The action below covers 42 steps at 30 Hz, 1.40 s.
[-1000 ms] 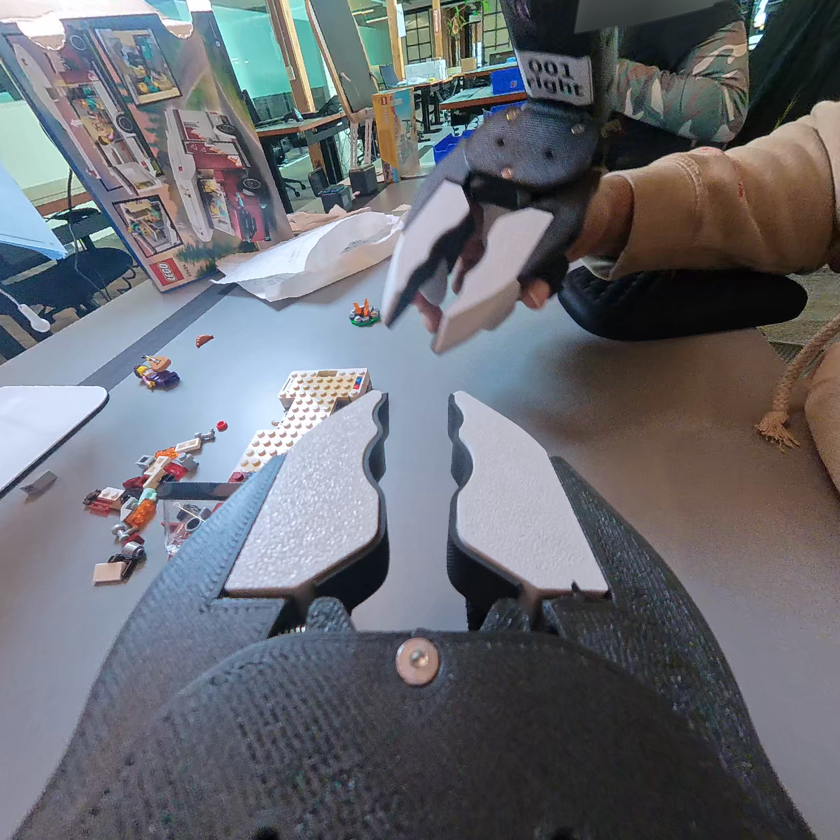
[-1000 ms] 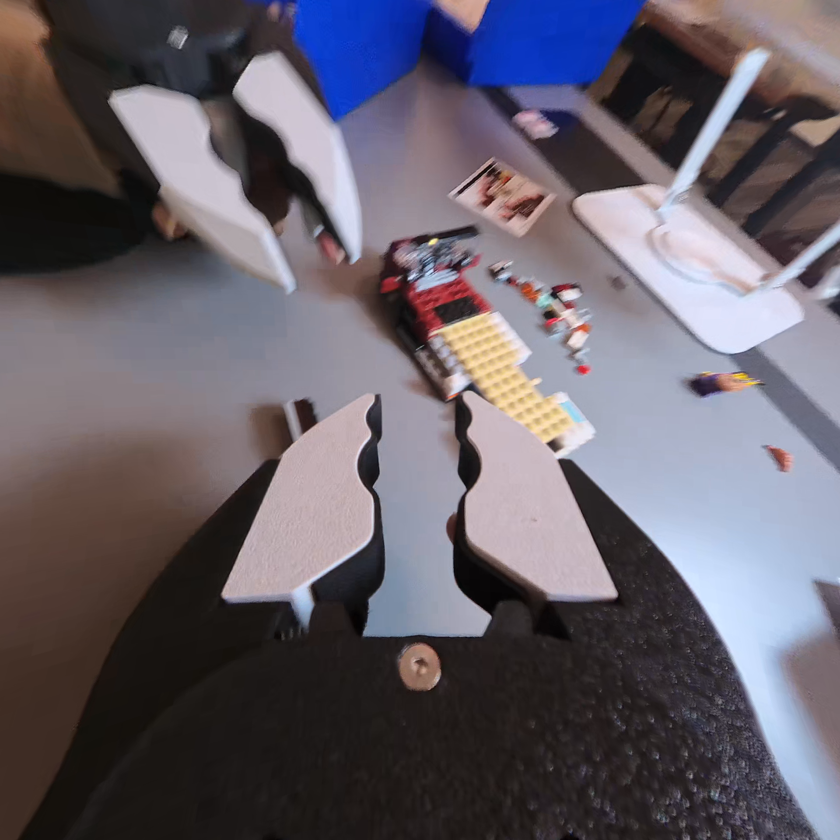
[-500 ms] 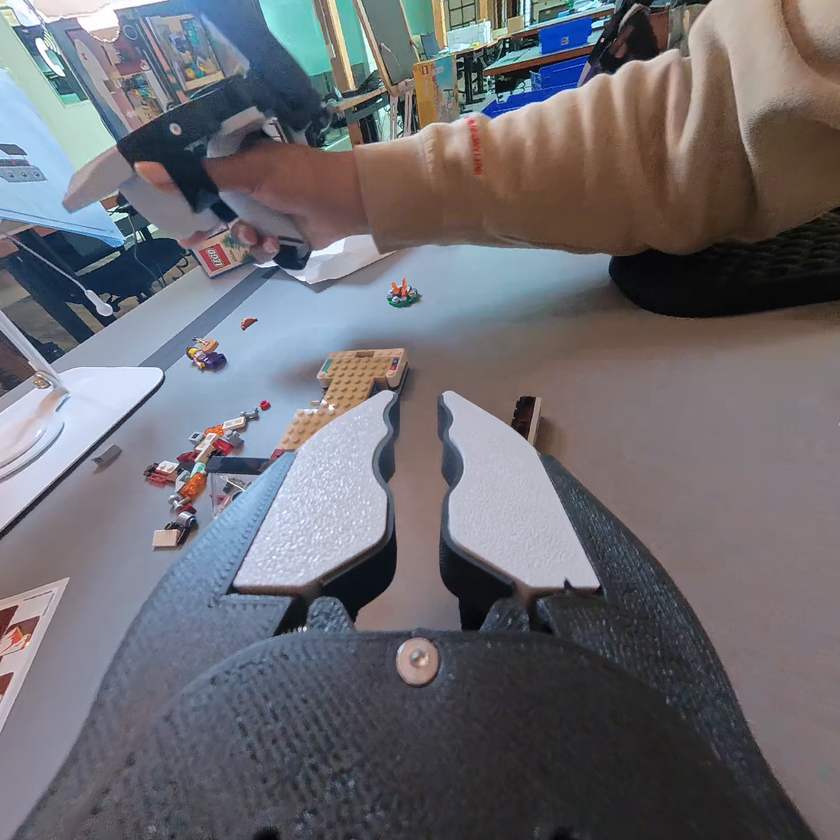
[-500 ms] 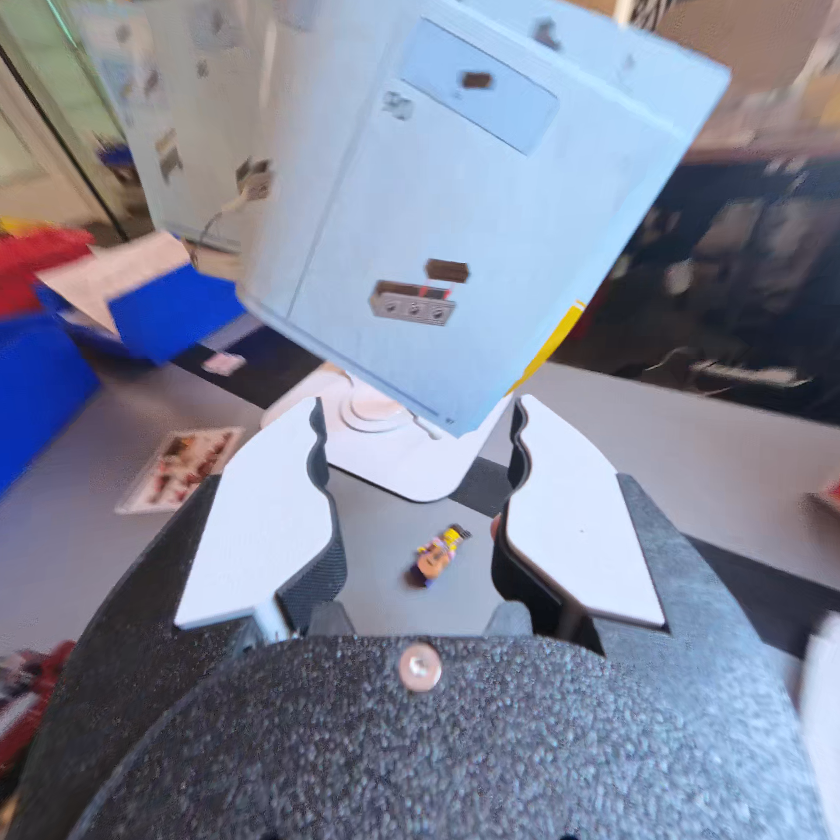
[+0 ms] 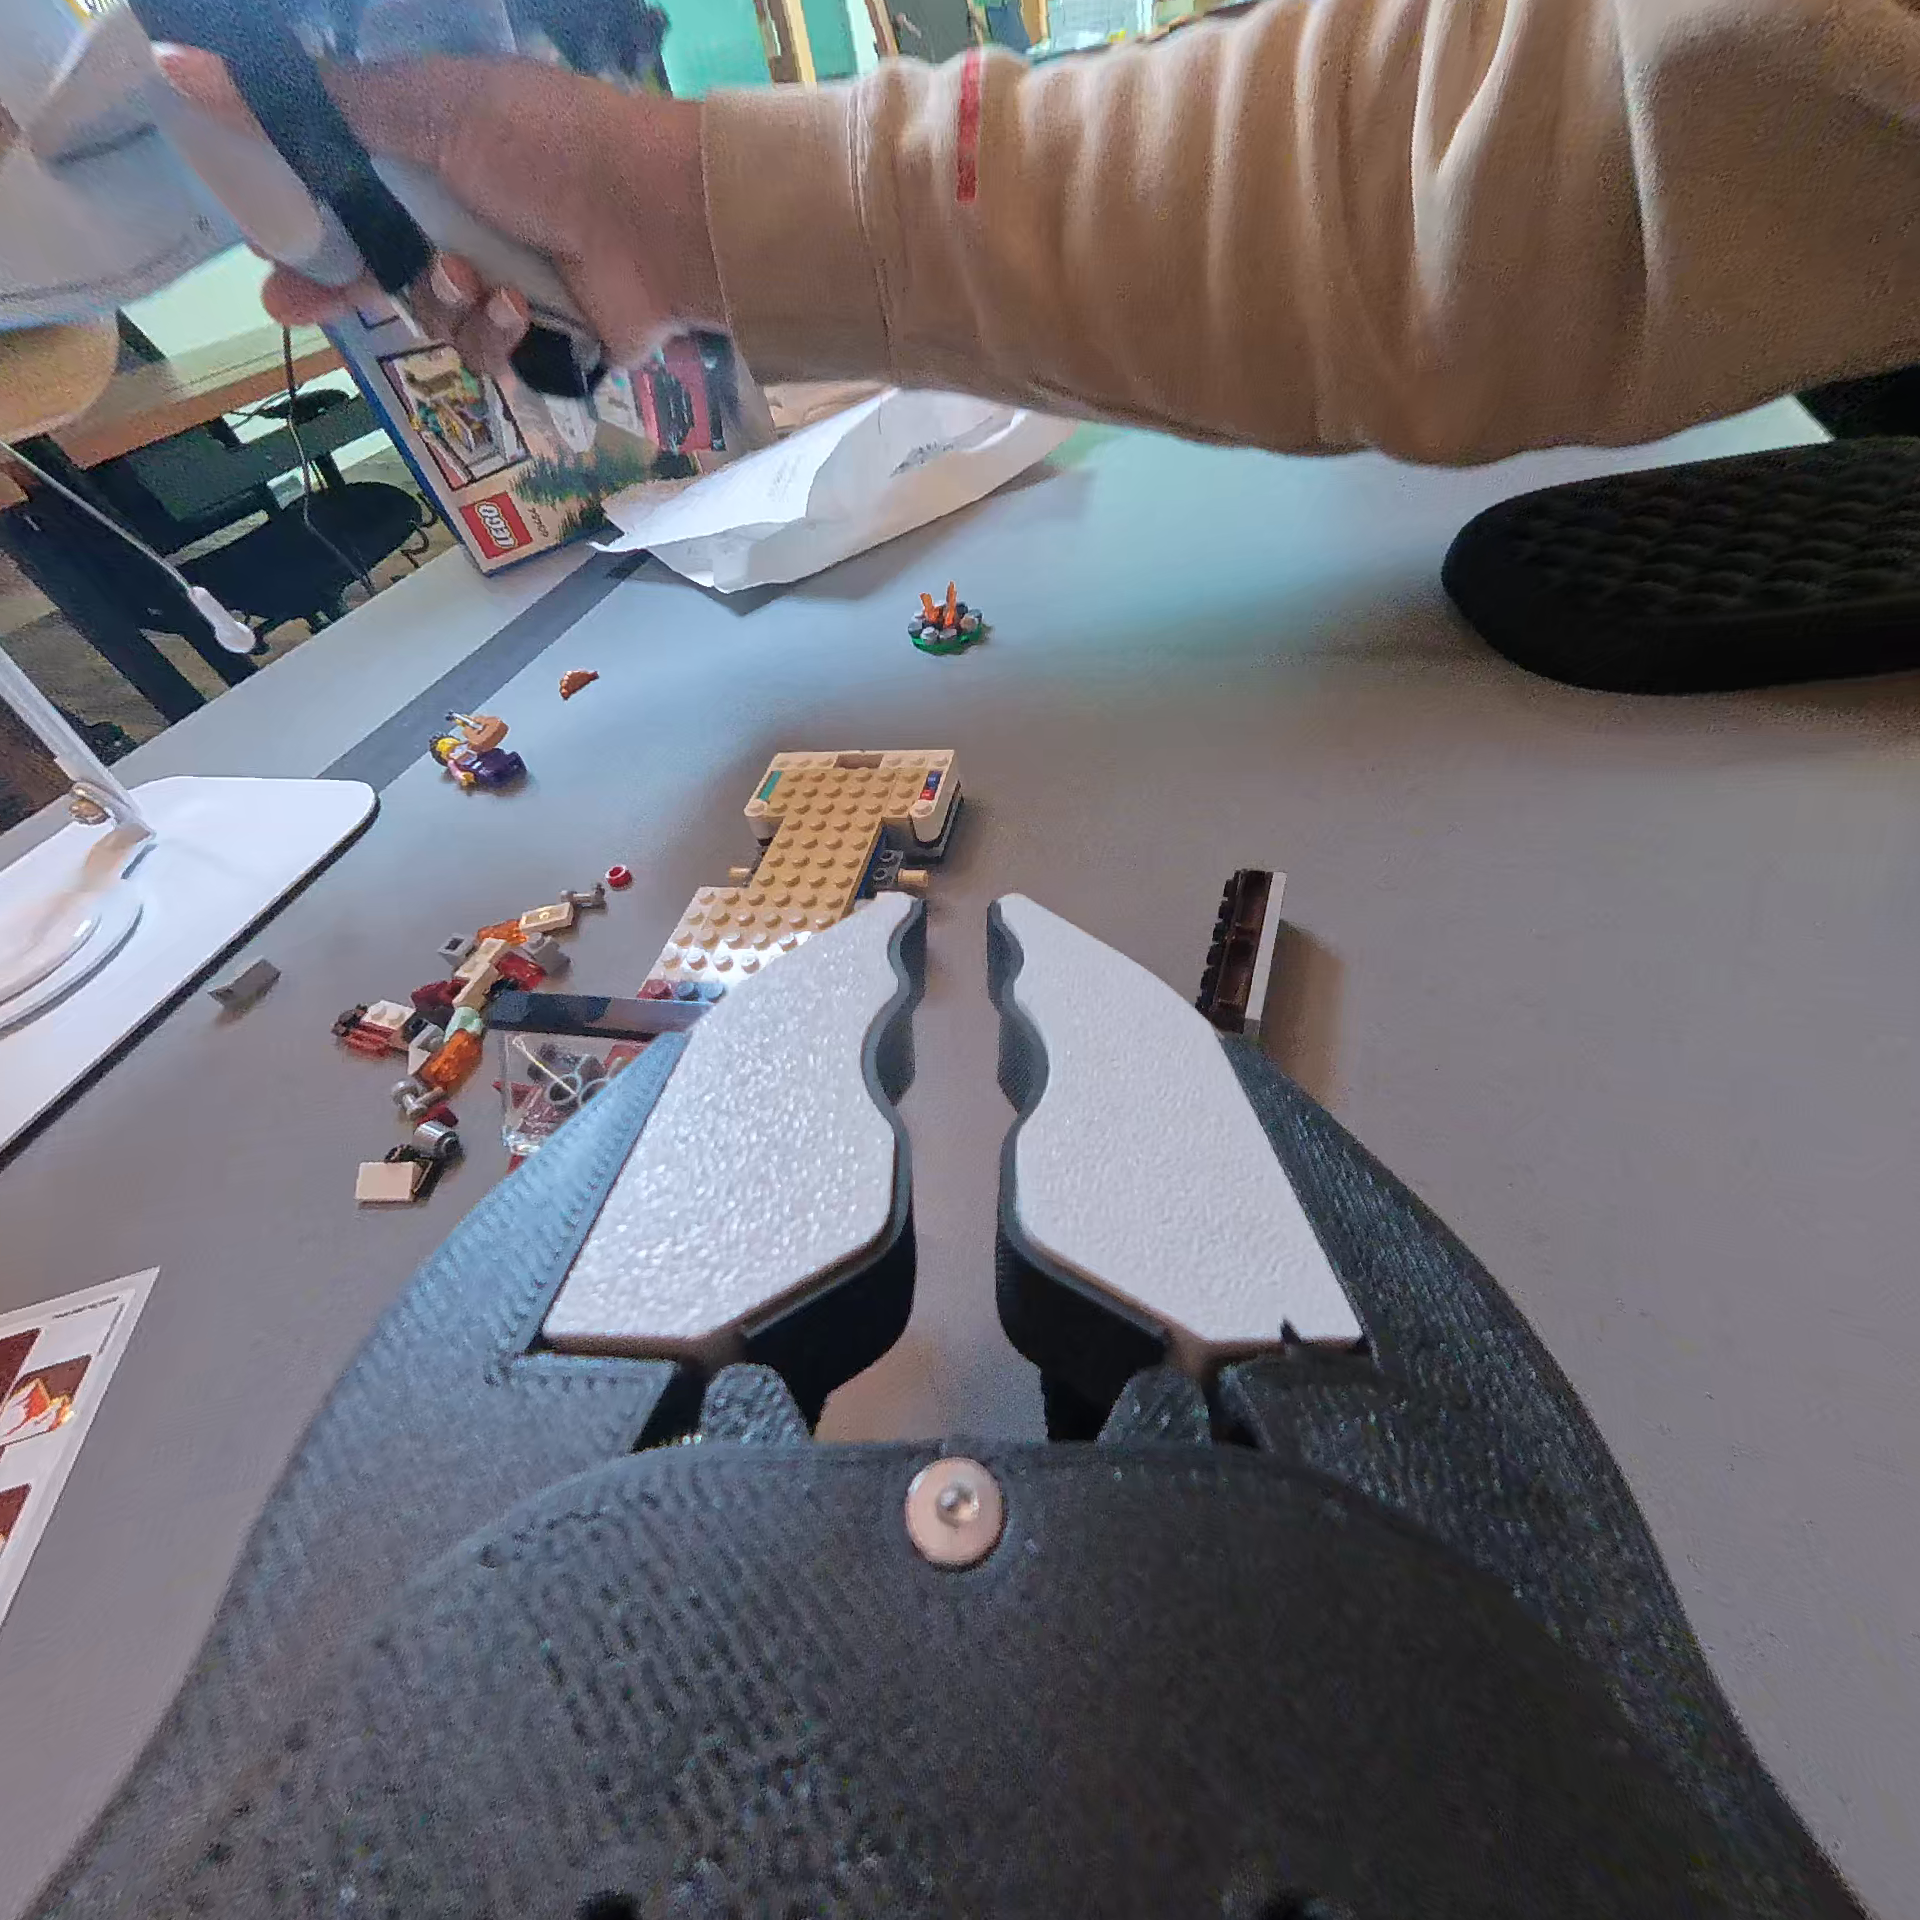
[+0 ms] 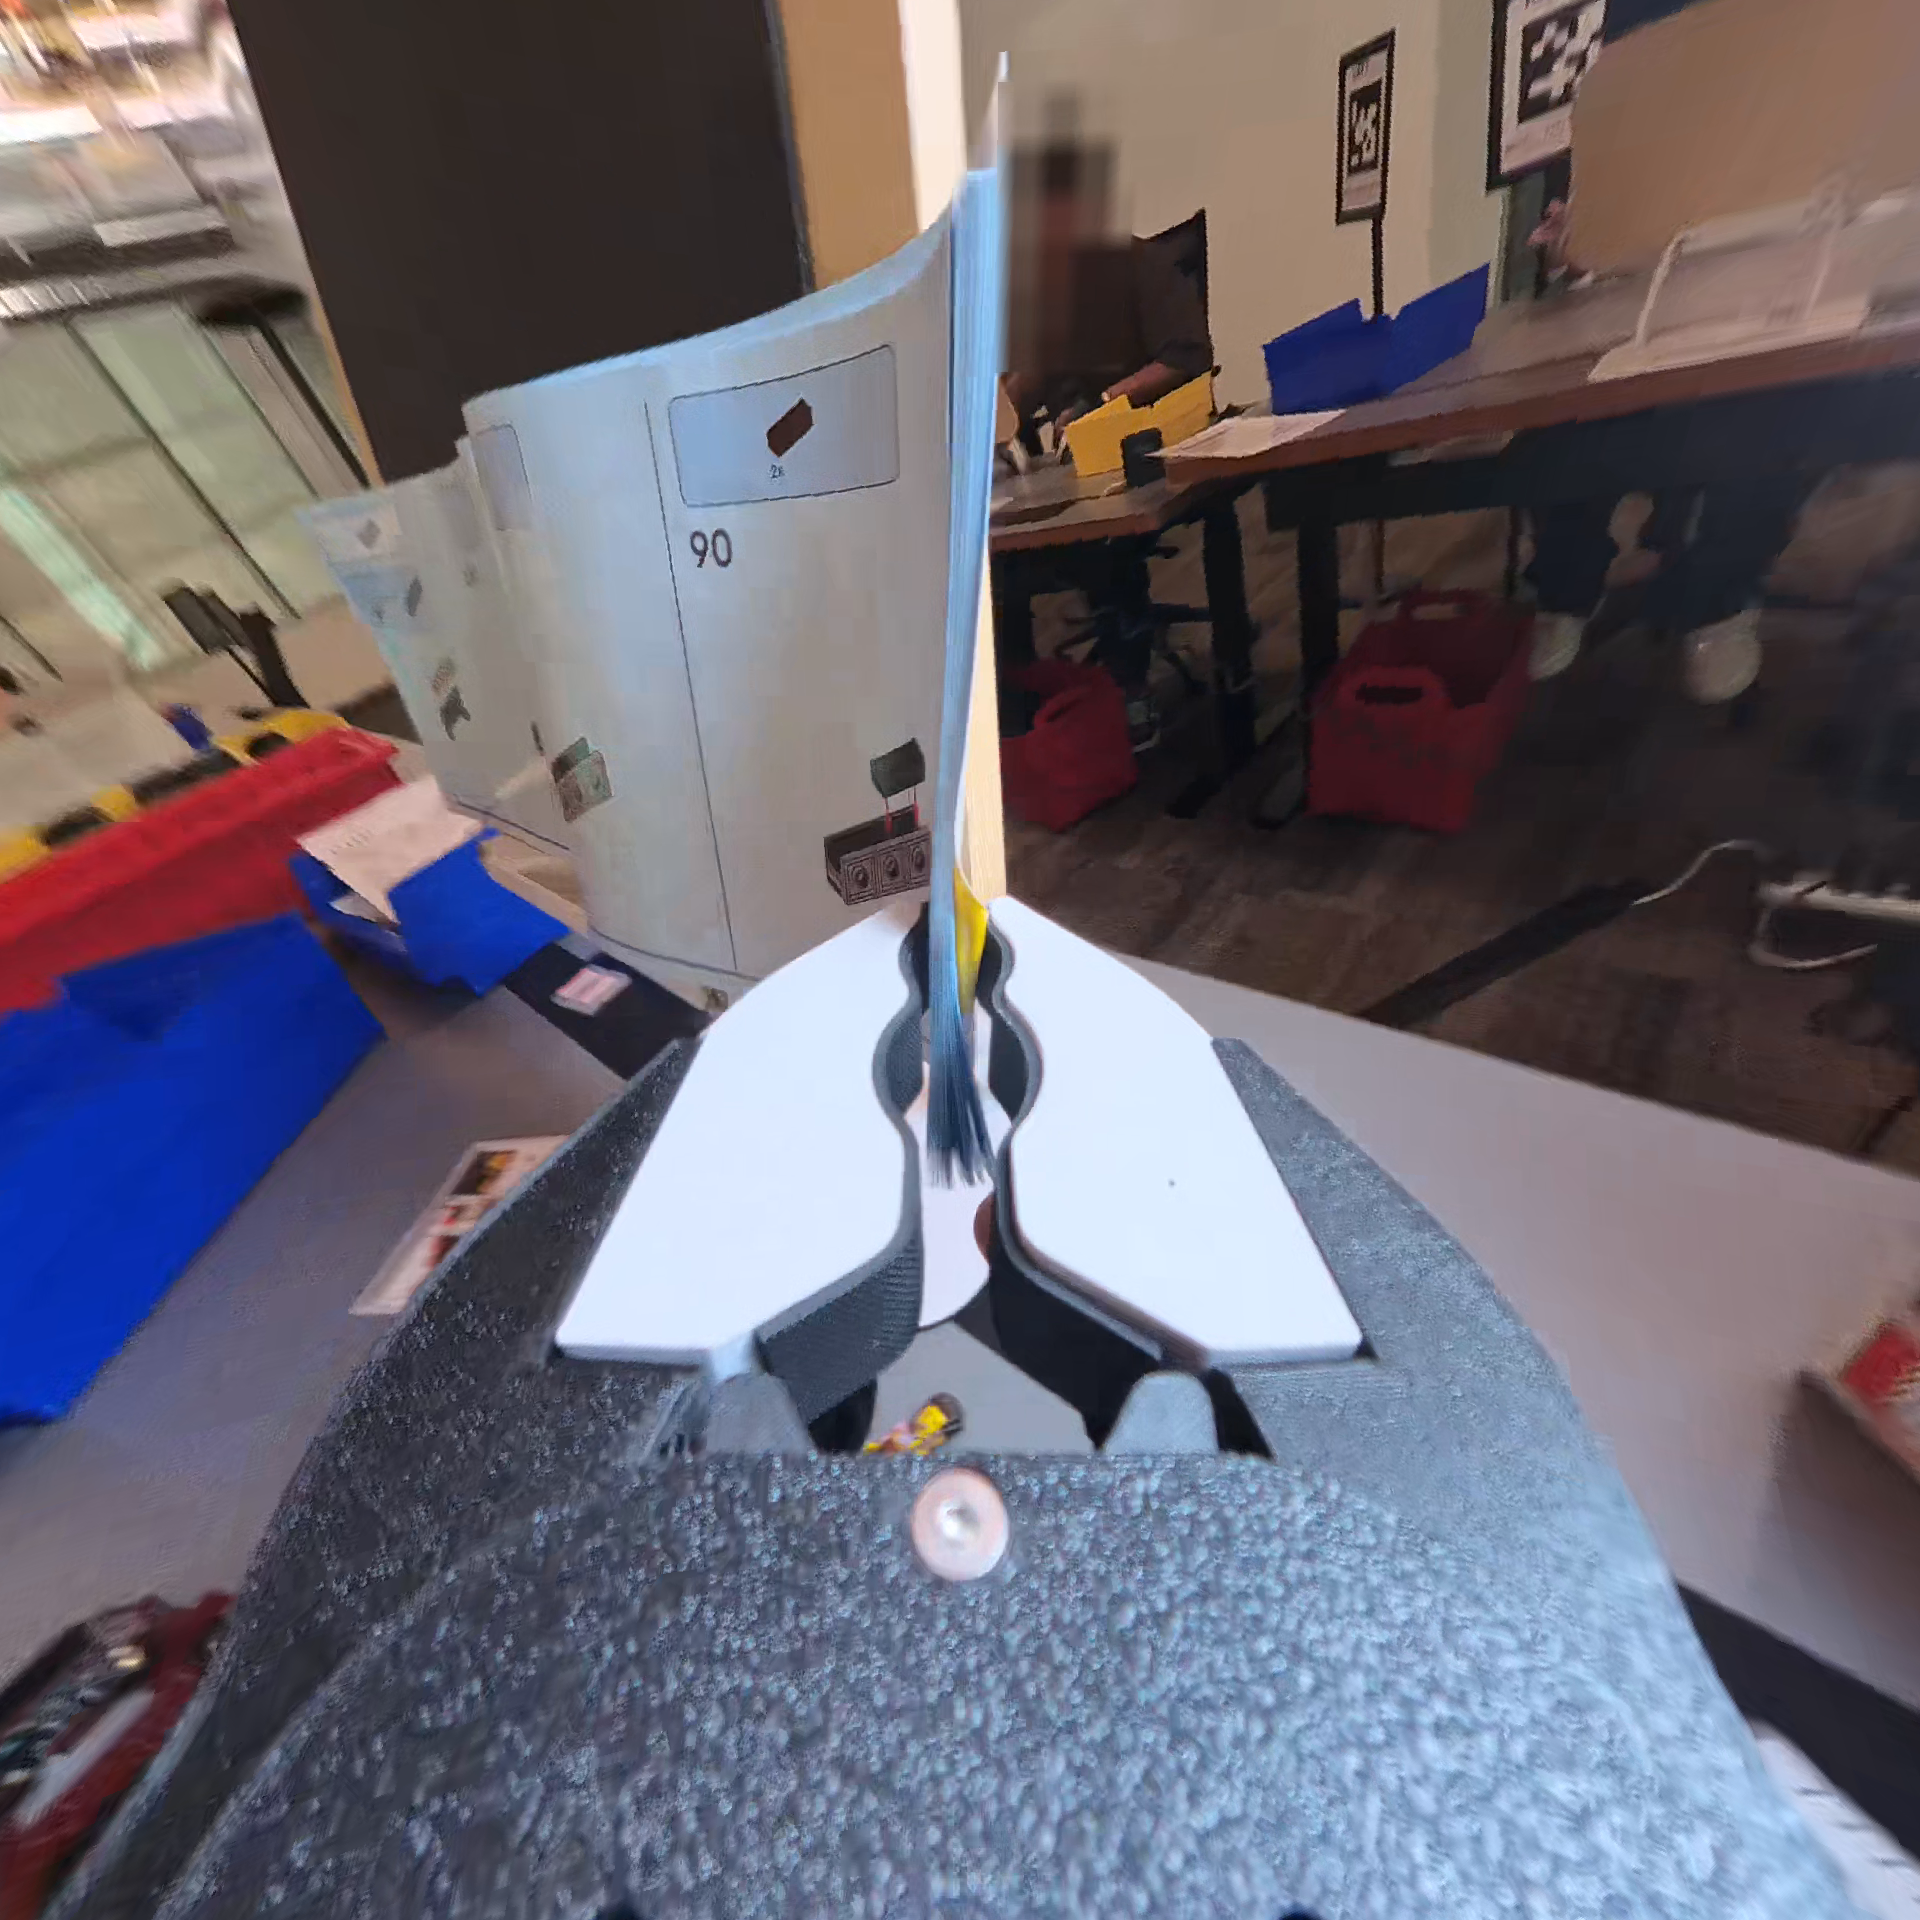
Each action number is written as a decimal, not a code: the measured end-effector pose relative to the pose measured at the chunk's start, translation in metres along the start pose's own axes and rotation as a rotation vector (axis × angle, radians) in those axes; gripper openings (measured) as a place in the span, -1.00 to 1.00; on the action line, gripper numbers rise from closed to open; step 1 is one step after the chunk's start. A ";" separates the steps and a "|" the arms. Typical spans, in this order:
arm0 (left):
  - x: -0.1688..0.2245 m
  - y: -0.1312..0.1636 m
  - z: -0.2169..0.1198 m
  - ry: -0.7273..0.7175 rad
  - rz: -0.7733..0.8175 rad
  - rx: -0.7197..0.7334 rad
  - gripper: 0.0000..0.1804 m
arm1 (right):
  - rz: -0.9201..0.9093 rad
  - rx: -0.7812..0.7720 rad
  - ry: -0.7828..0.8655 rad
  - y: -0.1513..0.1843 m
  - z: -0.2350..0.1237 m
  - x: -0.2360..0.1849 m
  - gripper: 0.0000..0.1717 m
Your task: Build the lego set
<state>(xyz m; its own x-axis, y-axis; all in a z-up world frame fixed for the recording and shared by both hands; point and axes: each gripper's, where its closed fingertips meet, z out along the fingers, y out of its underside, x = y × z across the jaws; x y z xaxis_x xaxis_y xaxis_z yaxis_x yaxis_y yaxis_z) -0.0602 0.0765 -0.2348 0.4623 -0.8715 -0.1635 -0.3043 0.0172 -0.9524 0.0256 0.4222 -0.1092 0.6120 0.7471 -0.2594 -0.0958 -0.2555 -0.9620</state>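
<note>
Since a second ago, right gripper (image 6: 956,935) gone from hovering over the grey worktop (image 5: 1455,1039) to reaching far left, up at the instruction booklet (image 6: 790,644) on the white stand (image 5: 187,883); left gripper (image 5: 954,914) narrowed slightly and barely shifted. Only in the right wrist view: fingers (image 6: 1132,1122) nearly closed on the lower edge of the booklet's fanned pages, which stand upright between them, one page curling away to the left; blue bins (image 6: 156,1091) and red bins (image 6: 1403,717) beyond. Only in the left wrist view: tan brick plate build (image 5: 831,842) just beyond the left fingertips, a dark brown brick piece (image 5: 1242,951) just right of the right finger, a scatter of small loose bricks (image 5: 457,1018) to the left, a small figure (image 5: 478,753) farther off, a toy box (image 5: 540,447) and white bag (image 5: 852,478) at the back. Left fingers (image 5: 769,1122) close together with a narrow gap, nothing between them, low over the worktop. Right hand (image 5: 499,208) in a beige sleeve (image 5: 1247,239) stretched across the top of that view, wrapped round its gripper's handle.
</note>
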 end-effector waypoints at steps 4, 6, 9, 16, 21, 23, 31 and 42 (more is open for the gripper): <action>-0.006 -0.001 0.001 -0.045 0.017 -0.008 -0.89 | -0.239 -0.079 0.093 -0.010 0.006 0.002 -0.85; -0.023 -0.013 0.003 -0.120 0.052 0.001 -0.89 | -0.313 -0.070 0.127 -0.006 0.009 0.002 -0.85; -0.077 -0.055 0.009 -0.288 0.145 -0.015 -0.91 | -0.392 -0.036 0.164 -0.007 0.012 0.001 -0.85; -0.250 -0.125 0.081 -0.521 0.171 -0.136 -0.84 | -0.357 -0.018 0.183 -0.010 0.011 0.004 -0.78; -0.318 -0.107 0.114 -0.609 0.188 -0.190 -1.00 | -0.352 -0.019 0.180 -0.011 0.009 0.009 -0.83; -0.320 -0.105 0.113 -0.659 0.238 -0.216 -1.00 | -0.389 -0.022 0.169 -0.012 0.010 0.003 -0.87; -0.332 -0.089 0.079 -0.776 0.255 -0.268 -1.00 | -0.521 -0.060 0.210 -0.001 0.029 -0.028 -0.87; -0.330 -0.086 0.079 -0.757 0.252 -0.276 -1.00 | -0.610 0.117 0.278 -0.048 -0.007 -0.049 -0.42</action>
<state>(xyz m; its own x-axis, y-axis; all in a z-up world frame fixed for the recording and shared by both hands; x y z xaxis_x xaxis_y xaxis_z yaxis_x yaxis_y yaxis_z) -0.1210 0.4015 -0.1189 0.7569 -0.2919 -0.5847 -0.6203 -0.0394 -0.7834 0.0057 0.3934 -0.0502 0.7609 0.5472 0.3487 0.2557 0.2411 -0.9362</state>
